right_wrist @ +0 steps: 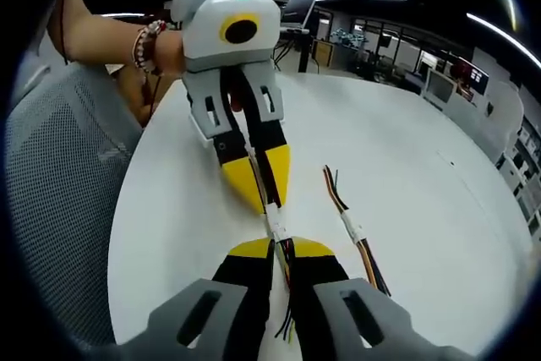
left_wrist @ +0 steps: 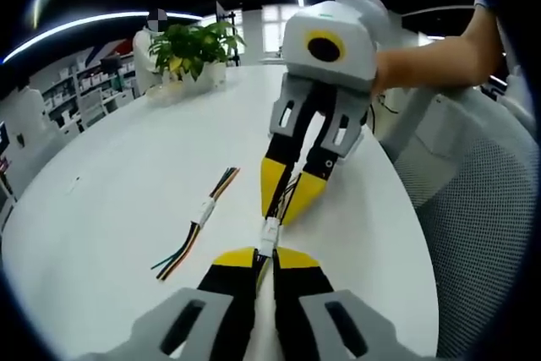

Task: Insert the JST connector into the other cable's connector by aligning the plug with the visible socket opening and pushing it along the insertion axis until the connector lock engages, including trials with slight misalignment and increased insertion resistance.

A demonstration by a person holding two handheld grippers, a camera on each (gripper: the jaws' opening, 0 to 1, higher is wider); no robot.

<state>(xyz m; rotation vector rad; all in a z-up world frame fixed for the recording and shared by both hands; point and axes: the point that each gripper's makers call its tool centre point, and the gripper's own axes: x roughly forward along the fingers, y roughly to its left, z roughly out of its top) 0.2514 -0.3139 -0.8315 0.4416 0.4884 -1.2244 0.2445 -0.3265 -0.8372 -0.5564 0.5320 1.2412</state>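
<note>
Left gripper view — connector [left_wrist: 269, 234] between both jaws' tips; touching.

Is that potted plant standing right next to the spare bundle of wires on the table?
No, in the left gripper view the potted plant stands at the far edge of the white table, well apart from the spare cable.

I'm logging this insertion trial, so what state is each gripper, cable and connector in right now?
left gripper: shut on its cable, tip to tip with the other gripper.
right gripper: shut on its cable.
white connector: held between the two gripper tips, above the table; whether it is locked cannot be told.
spare cable pair: lying loose on the white table, its white connector joined.
potted plant: upright at the table's far edge.
</note>
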